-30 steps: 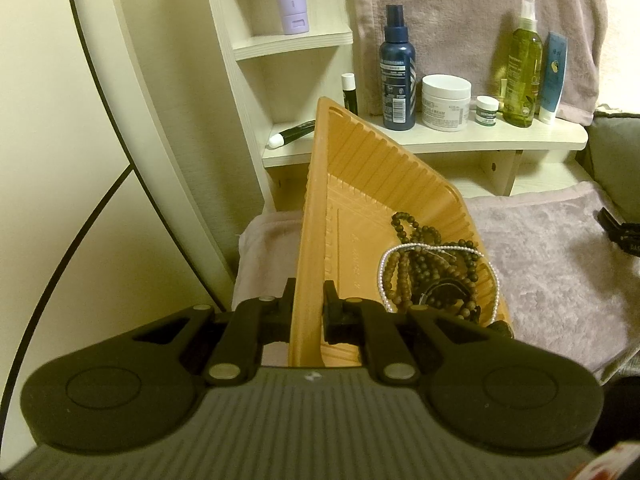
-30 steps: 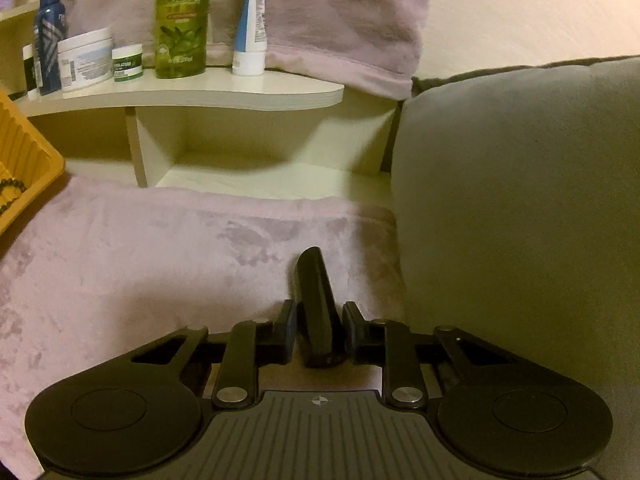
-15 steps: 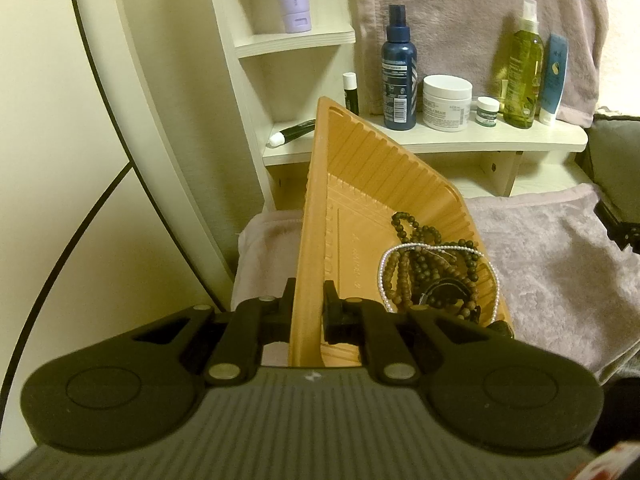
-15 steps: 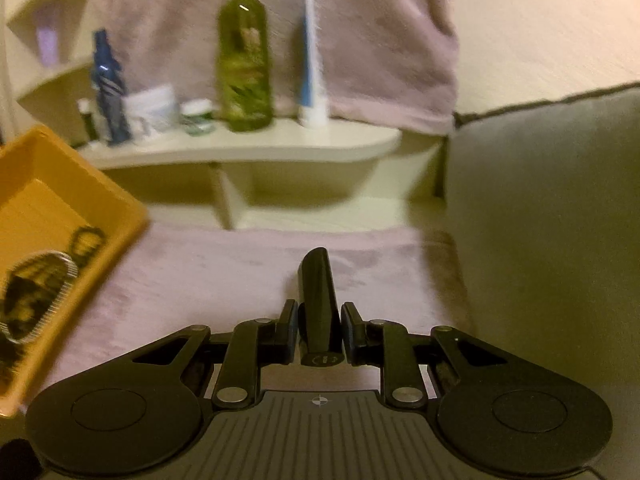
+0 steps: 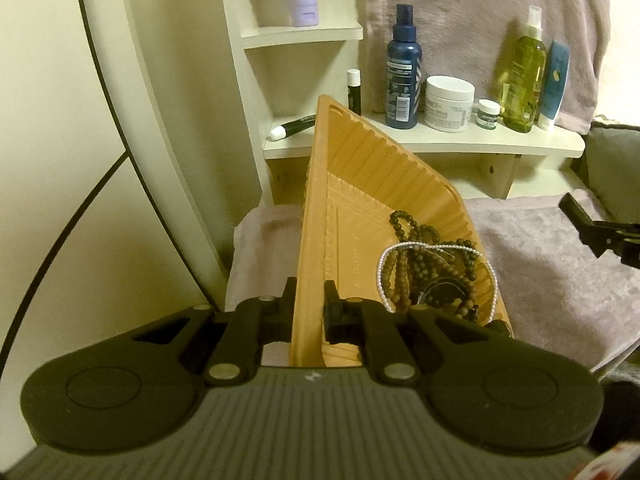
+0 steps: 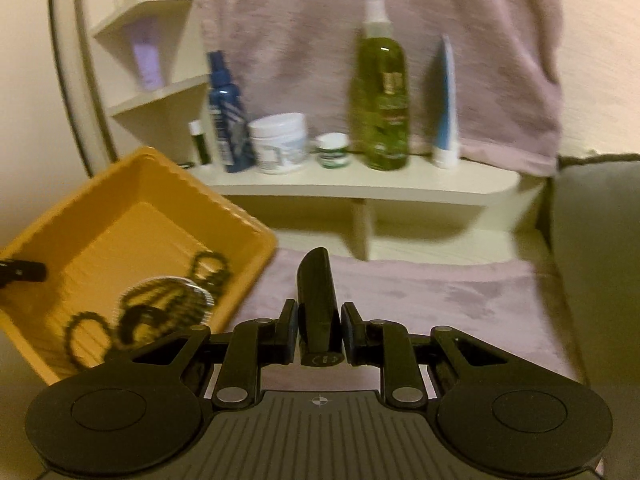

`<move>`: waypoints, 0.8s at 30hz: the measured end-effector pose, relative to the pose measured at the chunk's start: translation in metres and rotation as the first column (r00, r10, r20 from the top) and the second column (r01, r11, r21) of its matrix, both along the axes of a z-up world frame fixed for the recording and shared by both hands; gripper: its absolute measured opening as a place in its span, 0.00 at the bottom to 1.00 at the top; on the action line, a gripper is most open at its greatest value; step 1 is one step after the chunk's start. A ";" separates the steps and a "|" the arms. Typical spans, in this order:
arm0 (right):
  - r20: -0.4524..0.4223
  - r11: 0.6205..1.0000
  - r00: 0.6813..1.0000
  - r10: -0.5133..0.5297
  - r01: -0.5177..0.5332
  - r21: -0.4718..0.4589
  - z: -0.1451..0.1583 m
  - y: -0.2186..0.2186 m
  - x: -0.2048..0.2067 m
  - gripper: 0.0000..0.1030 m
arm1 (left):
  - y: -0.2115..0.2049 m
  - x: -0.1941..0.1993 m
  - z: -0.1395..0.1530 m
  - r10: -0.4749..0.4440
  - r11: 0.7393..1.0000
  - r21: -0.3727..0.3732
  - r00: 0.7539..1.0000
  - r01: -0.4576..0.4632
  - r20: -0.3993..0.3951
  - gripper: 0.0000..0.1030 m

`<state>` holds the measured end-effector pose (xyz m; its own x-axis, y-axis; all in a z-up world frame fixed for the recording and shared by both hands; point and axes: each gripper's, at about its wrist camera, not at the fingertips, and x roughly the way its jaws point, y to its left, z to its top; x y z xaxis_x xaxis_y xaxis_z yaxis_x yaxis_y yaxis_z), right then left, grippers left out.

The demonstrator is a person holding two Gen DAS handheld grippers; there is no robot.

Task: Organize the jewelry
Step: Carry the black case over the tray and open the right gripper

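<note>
My left gripper point(image 5: 307, 312) is shut on the rim of an orange tray point(image 5: 360, 184) and holds it tilted. Dark bead strands point(image 5: 424, 264) and a white pearl strand point(image 5: 436, 246) lie piled in its lower corner. My right gripper point(image 6: 319, 330) is shut on a black bar-shaped object point(image 6: 318, 304), held above the mauve cloth point(image 6: 440, 300) to the right of the tray point(image 6: 132, 232). The beads point(image 6: 160, 312) show blurred there. The right gripper shows at the right edge of the left wrist view point(image 5: 600, 236).
A cream shelf point(image 5: 460, 144) behind holds a blue spray bottle point(image 5: 404, 76), a white jar point(image 5: 448, 102), a small jar point(image 5: 489, 113), a green oil bottle point(image 5: 524, 76) and a blue tube point(image 5: 554, 84). A towel point(image 5: 480, 12) hangs behind. A grey cushion point(image 6: 600, 260) lies right.
My right gripper has lifted the black object off the cloth and swung left toward the tray. The left gripper holds the tilted tray still.
</note>
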<state>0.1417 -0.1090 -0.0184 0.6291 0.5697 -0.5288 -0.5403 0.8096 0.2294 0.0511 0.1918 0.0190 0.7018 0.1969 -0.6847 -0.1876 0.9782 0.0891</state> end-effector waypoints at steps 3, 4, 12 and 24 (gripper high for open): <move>0.007 0.999 0.999 0.032 -0.032 0.004 0.006 0.012 -0.006 0.22 | 0.004 0.000 0.000 -0.003 1.000 -0.015 1.000 0.003 -0.003 0.10; 0.008 0.999 0.999 0.044 -0.044 0.008 0.007 0.017 -0.007 0.22 | 0.005 0.000 -0.001 -0.004 1.000 -0.022 1.000 0.004 -0.003 0.10; -0.009 0.989 0.990 0.140 -0.140 0.051 0.021 0.055 -0.016 0.22 | 0.019 -0.003 -0.005 -0.008 0.997 -0.079 1.000 0.008 0.000 0.11; -0.068 0.942 0.939 0.336 -0.336 0.021 0.018 0.142 -0.039 0.22 | 0.044 -0.008 -0.015 0.005 0.988 -0.153 1.000 -0.003 0.009 0.11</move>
<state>0.1023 0.0331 -0.0001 0.3617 0.7465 -0.5585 -0.7629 0.5814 0.2830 0.0429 0.2354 0.0037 0.7078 0.0931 -0.7002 -0.1919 0.9793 -0.0638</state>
